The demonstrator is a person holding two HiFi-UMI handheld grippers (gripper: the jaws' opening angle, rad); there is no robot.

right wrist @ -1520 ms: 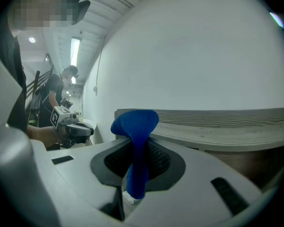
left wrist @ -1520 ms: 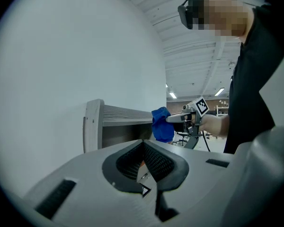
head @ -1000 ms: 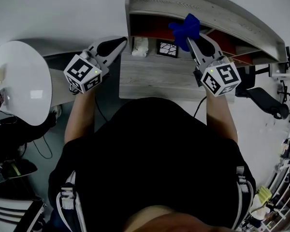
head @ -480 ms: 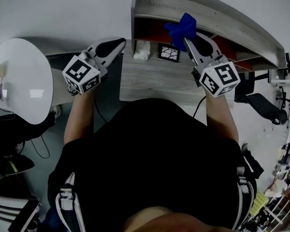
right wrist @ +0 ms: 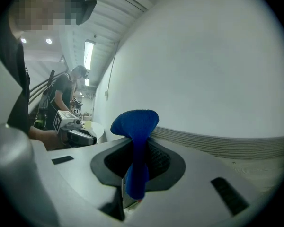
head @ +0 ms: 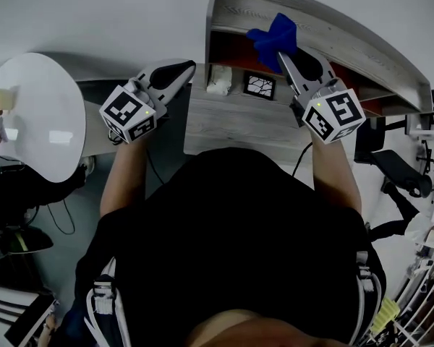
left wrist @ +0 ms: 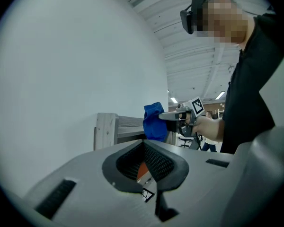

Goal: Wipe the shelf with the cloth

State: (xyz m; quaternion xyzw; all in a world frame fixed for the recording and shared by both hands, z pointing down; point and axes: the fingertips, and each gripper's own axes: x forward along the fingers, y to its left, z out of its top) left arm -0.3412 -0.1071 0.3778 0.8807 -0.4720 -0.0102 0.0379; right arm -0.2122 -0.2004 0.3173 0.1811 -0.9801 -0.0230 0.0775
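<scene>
Right gripper [head: 282, 55]: jaws pressed together on the blue cloth [head: 276, 37]; a strip of it runs down between the pads and a rounded bunch stands out past the tips
Cloth: up at the front edge of the shelf's [head: 390, 74] top board [head: 333, 31], nearer that board's left end than its right; in the right gripper view the board's grained surface lies just behind it; whether the cloth touches the wood cannot be told
Left gripper [head: 186, 66]: jaws closed on each other with nothing between them; held off the left end of the shelf, below the level of the top board, pointing towards the right gripper
Lower board [head: 231, 118]: grey wood; near its back edge a white crumpled thing [head: 218, 79] and, just to its right, a dark framed square [head: 260, 86]; red backing behind both
Round white table [head: 36, 118]: well to the left of the shelf, against the pale wall [head: 94, 13]
</scene>
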